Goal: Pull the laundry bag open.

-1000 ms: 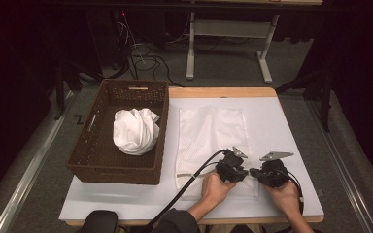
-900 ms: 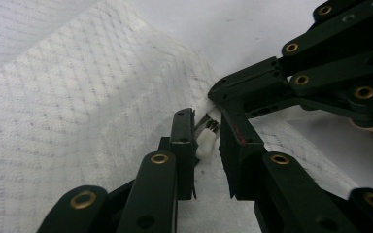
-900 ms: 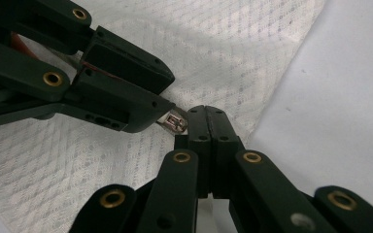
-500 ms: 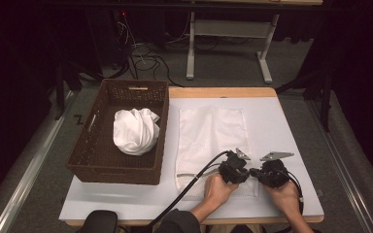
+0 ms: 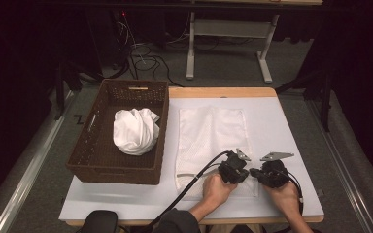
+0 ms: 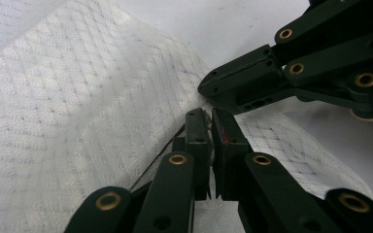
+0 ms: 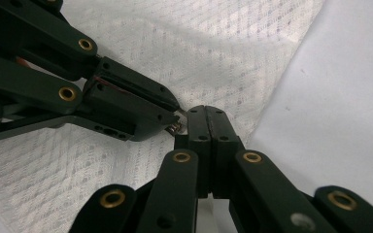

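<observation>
both tongs point(image 5: 249, 170) tip to tip on the mesh cloth's point(image 5: 213, 131) near edge

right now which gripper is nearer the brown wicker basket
Left. The left gripper sits on the flat white mesh cloth's near edge, on the side toward the brown wicker basket; the right gripper is just beyond it, farther from the basket.

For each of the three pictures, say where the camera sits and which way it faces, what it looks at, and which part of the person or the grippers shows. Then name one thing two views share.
High view: fixed above the person's side, facing forward and down at the table, wicker basket and white mesh cloth; forearms, hands, both grippers show.
Left gripper view: rides the left gripper, looking along its jaws at the cloth edge.
Right gripper view: rides the right gripper, likewise.
Shared: each gripper view shows the other gripper and the cloth.
</observation>
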